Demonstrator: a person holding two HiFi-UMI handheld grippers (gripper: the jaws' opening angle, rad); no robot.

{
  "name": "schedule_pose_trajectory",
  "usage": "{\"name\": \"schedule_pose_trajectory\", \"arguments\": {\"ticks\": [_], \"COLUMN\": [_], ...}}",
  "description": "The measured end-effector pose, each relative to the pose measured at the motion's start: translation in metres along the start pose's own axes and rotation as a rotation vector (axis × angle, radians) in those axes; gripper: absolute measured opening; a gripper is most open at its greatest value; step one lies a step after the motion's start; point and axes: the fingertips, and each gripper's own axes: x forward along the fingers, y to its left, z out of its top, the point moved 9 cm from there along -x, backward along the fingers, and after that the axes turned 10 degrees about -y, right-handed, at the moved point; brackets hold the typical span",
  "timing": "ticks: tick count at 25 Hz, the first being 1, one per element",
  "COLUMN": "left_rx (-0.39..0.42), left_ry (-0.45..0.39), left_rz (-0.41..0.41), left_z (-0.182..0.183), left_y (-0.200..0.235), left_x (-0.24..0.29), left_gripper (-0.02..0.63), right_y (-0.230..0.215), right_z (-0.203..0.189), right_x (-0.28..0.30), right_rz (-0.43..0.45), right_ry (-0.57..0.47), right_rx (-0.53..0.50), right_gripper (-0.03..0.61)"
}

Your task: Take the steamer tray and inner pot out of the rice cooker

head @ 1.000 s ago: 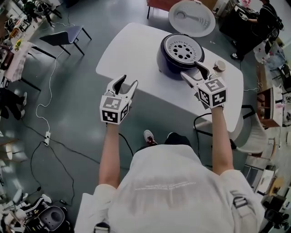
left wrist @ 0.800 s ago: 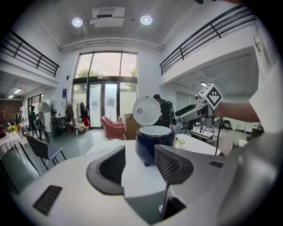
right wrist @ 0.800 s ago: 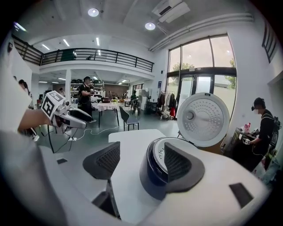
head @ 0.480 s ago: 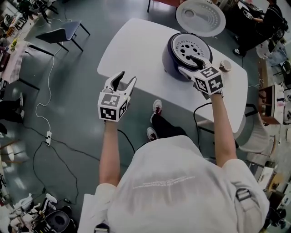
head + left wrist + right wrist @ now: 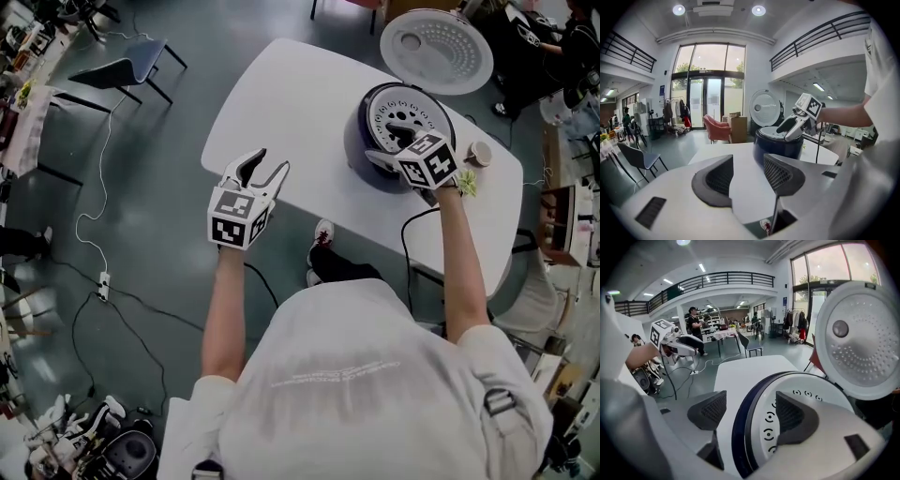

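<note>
So far nothing is out. The steamer tray (image 5: 398,111) still sits in the top of the cooker (image 5: 359,141), at the upper right of the head view on the white tabletop (image 5: 281,94), and the lid (image 5: 436,52) stands open behind it. We cannot see the inner pot; we judge it lies under the tray. Our right hand-held gripper (image 5: 389,150) hangs at the cooker's near rim with its jaws wide, one outside the dark wall and one over the tray's holed face, neither pressing. Our left hand-held gripper (image 5: 264,167) is left of centre over the tabletop's near edge, well apart from the cooker, jaws wide with nothing between them. Both lifts are left: first the tray, then the pot.
</note>
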Motion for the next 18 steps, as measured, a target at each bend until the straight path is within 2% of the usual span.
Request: {"name": "schedule_pose_trajectory", "arguments": {"ticks": [3, 6, 18], "left_rx": [-0.007, -0.002, 0.023], "left_ry": [0.019, 0.031, 0.095], "left_rz": [-0.048, -0.109, -0.264], "left_z": [0.006, 0.012, 0.018], "left_y": [0.003, -0.001, -0.006], "left_x": [0.033, 0.066, 0.157], "left_gripper": [0.216, 0.216, 0.211], "right_y": [-0.008, -0.01, -0.006], "right_z": [-0.002, -0.005, -0.015], "right_x": [0.012, 0.02, 0.038], "right_rz": [0.086, 0.135, 0.216], "right_ry": [0.085, 0.165, 0.198], "right_rx": [0.014, 0.003, 0.006], "right_gripper": [0.331, 0.342, 0.347]}}
